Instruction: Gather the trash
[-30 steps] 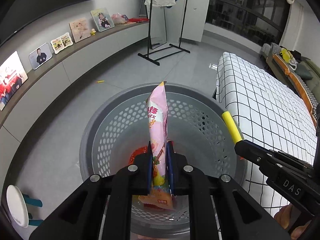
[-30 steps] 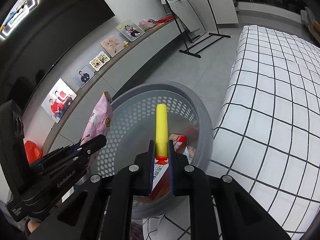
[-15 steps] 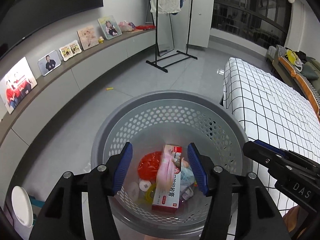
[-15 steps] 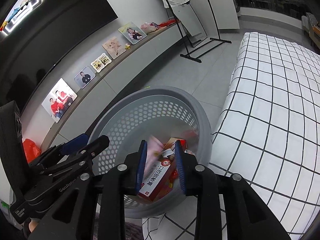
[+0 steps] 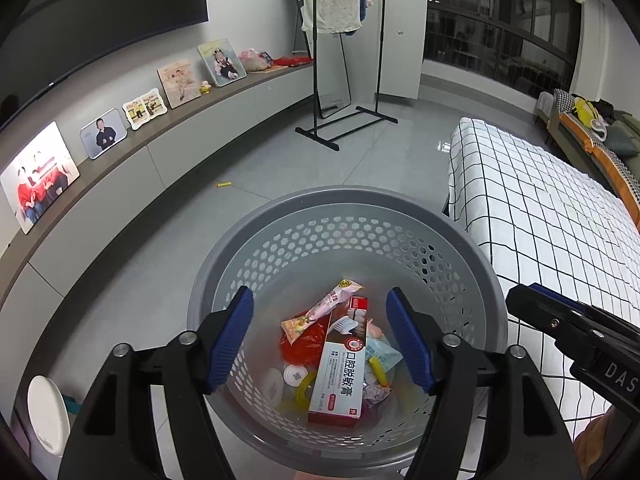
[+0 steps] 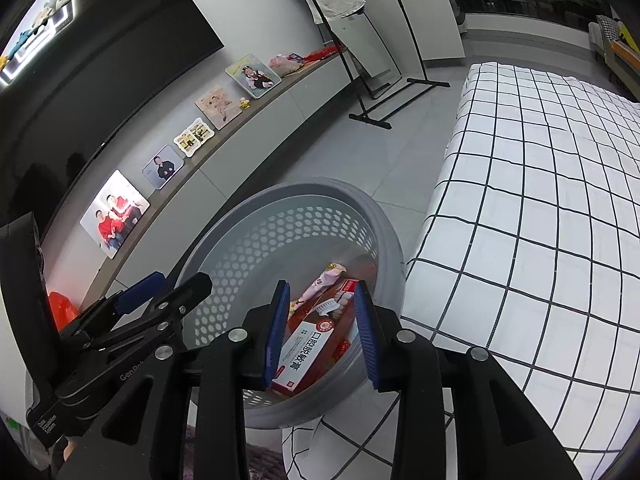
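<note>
A grey perforated basket [image 5: 344,220] stands on the floor by the bed, also in the right wrist view [image 6: 304,200]. In it lie a pink snack packet [image 5: 324,312], a red and white toothpaste box [image 5: 342,368], a small yellow stick [image 5: 378,370], a red wrapper and other bits. The packet [image 6: 324,280] and box [image 6: 312,348] show in the right wrist view too. My left gripper [image 5: 320,336] is open and empty above the basket. My right gripper [image 6: 320,328] is open and empty above the basket's right side; it shows in the left wrist view [image 5: 568,332].
A bed with a black-grid white sheet [image 5: 540,216] is right of the basket. A long low shelf with photo frames [image 5: 104,132] runs along the left wall. A clothes rack [image 5: 344,80] stands farther back. A small yellow piece [image 5: 224,184] lies on the floor.
My left gripper opened and the pink packet fell into the basket. My right gripper opened and the toothpaste box with the yellow stick fell in too. Both grippers rose a little.
</note>
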`<action>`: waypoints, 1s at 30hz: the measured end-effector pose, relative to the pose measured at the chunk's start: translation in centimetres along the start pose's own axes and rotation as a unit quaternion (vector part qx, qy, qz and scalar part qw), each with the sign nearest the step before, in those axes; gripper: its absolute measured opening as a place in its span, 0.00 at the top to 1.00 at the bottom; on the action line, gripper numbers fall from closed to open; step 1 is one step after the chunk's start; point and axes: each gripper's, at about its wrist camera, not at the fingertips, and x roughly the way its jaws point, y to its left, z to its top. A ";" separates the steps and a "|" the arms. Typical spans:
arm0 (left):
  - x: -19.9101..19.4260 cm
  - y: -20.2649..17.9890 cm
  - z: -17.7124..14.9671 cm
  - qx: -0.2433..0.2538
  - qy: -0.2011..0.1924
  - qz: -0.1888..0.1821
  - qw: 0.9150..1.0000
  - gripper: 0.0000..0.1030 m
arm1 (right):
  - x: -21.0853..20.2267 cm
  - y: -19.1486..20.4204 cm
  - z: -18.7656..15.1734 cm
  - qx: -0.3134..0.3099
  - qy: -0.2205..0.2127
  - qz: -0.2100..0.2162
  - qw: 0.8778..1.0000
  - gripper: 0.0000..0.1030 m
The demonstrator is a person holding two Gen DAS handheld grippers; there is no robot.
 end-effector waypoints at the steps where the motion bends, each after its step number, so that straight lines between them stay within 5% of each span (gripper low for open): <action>1: -0.1 0.0 0.0 -0.001 -0.002 0.000 1.000 0.32 | -0.1 0.0 -0.1 -0.001 -0.002 -0.002 1.000 0.68; 23: -0.9 -0.1 0.1 0.002 -0.018 -0.004 1.000 0.14 | -1.8 0.8 -0.1 -0.018 -0.035 -0.048 0.998 0.44; 30: -1.0 0.1 0.1 -0.002 -0.020 -0.003 1.000 0.11 | -2.1 0.9 -0.2 -0.022 -0.041 -0.056 0.997 0.44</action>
